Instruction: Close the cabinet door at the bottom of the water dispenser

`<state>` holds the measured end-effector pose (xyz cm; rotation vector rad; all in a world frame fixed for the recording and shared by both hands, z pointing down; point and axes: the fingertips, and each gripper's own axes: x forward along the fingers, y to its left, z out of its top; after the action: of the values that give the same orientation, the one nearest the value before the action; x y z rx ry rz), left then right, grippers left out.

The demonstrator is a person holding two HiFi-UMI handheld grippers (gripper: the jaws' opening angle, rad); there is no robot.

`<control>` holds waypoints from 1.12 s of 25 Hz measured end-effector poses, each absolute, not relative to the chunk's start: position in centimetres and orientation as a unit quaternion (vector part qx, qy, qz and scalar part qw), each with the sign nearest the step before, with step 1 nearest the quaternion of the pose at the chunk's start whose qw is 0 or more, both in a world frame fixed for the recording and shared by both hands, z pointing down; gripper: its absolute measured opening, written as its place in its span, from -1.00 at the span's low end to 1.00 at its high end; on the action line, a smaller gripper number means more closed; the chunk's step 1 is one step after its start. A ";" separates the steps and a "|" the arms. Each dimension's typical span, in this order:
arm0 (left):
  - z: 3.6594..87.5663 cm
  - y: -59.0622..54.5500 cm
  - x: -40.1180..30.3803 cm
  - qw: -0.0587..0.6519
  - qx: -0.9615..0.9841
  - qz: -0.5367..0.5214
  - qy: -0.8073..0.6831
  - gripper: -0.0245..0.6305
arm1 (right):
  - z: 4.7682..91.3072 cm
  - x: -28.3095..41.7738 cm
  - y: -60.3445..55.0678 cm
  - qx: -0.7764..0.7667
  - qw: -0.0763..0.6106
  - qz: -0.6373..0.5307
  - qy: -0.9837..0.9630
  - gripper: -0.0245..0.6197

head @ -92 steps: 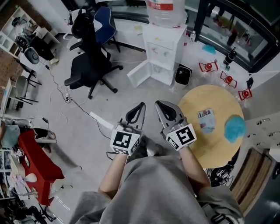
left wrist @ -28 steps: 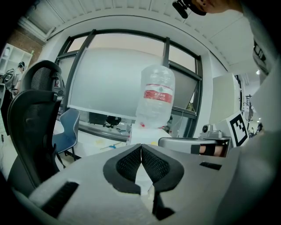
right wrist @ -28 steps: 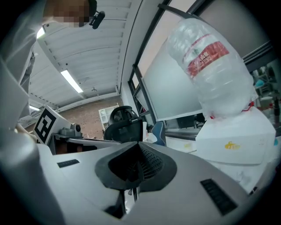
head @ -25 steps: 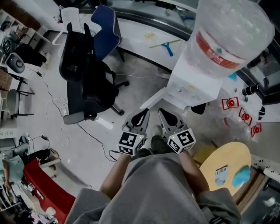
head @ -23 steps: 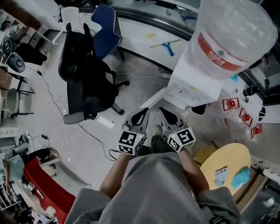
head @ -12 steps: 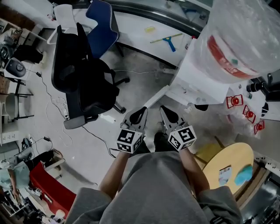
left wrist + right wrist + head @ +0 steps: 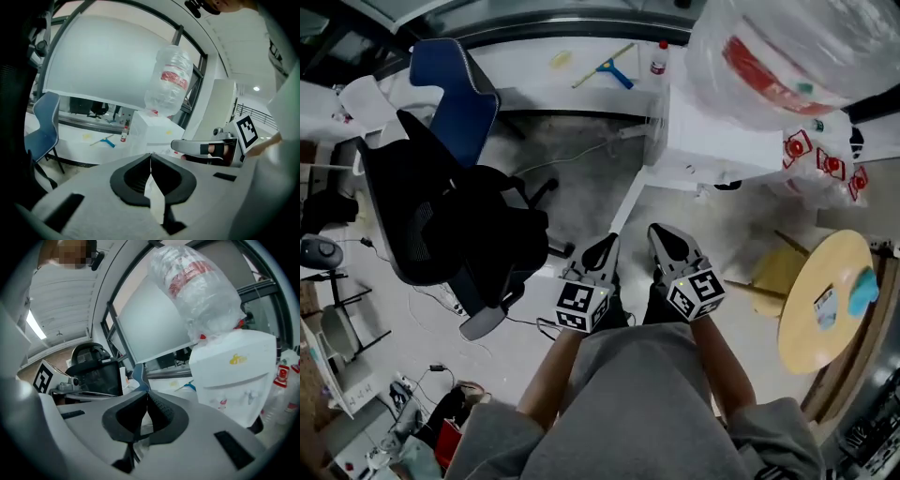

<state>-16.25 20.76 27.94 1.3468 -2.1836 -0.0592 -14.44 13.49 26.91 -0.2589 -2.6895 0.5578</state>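
Note:
The white water dispenser (image 7: 703,141) stands at the upper right of the head view, with a large clear bottle (image 7: 787,56) on top. Its bottom cabinet door (image 7: 628,202) hangs open, showing edge-on as a white strip that reaches toward me. My left gripper (image 7: 602,251) and right gripper (image 7: 666,242) are side by side just short of the door's free edge, both shut and holding nothing. The dispenser (image 7: 154,131) lies ahead of the left gripper (image 7: 151,157). In the right gripper view the dispenser (image 7: 234,376) is to the right of the right gripper (image 7: 146,394).
A black office chair (image 7: 459,234) stands close on my left, with a blue chair (image 7: 455,103) behind it. A round wooden table (image 7: 825,300) is at the right. Cables trail over the floor at lower left. A blue squeegee (image 7: 605,70) lies on the white ledge behind.
I have come nearer to the dispenser, which now fills the upper right. The grippers stay shut and side by side, now close to the open door's edge.

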 end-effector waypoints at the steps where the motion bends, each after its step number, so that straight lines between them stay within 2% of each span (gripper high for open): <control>1: 28.3 20.8 -16.4 0.286 0.515 -0.020 -0.808 -0.90 | 27.2 -14.3 13.6 -0.077 0.191 0.201 -0.958 -0.89; 8: 31.6 21.3 -16.6 0.308 0.576 0.002 -0.757 -0.90 | 29.1 -11.9 14.4 0.017 0.189 0.225 -0.956 -0.89; 16: 35.2 19.5 -14.2 0.333 0.605 0.026 -0.722 -0.90 | 33.1 -9.5 14.5 0.043 0.196 0.253 -0.946 -0.89; 24: 37.9 18.2 -12.9 0.312 0.627 0.049 -0.712 -0.90 | 36.9 -8.2 13.8 0.049 0.193 0.267 -0.943 -0.89; 28: 41.9 18.1 -12.9 0.302 0.651 0.073 -0.692 -0.90 | 40.7 -8.1 13.4 0.080 0.190 0.294 -0.933 -0.89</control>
<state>-12.92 18.06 41.87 1.7277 -1.8363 0.1927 -8.12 13.40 40.69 0.2258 -2.6236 0.8250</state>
